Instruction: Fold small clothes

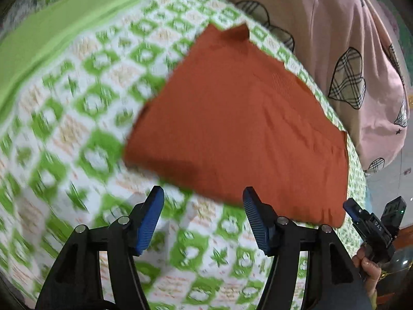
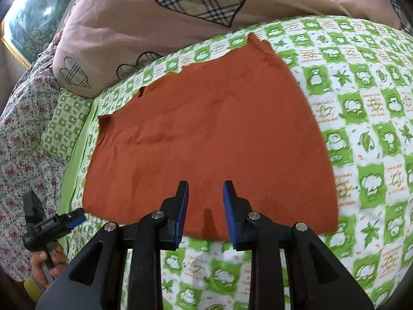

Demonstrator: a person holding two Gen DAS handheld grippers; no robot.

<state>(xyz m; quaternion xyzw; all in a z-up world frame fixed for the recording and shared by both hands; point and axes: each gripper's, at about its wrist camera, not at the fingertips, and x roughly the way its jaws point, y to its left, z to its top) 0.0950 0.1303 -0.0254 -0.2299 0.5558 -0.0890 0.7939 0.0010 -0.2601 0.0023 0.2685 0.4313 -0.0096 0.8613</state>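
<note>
Holding both tools above the bed, you have nothing clamped in either. Your left gripper (image 1: pixel 203 196), black-armed with blue ribbed pads, stands wide apart over the green-and-white patterned bedsheet (image 1: pixel 77 118), just short of the near edge of the flat rust-orange cloth garment (image 1: pixel 240 129); its right pad overlaps that edge in view, but contact cannot be told. The left wrist view is smeared by motion blur.

Your right gripper (image 2: pixel 206 188) stands at a narrower gap, jaws parted, hovering over the near hem of the orange garment; cloth shows between the pads, but they do not press on it.

The garment lies spread flat on the bedsheet, one folded corner raised at its far end. Beyond it, touching the sheet, lies a pink quilt with plaid heart patches (image 2: pixel 180 13). A floral-print cloth (image 2: pixel 23 134) hangs at the bed's left side in the right wrist view. Each wrist view catches the other gripper at its frame edge, held in a hand (image 2: pixel 49 261).
</note>
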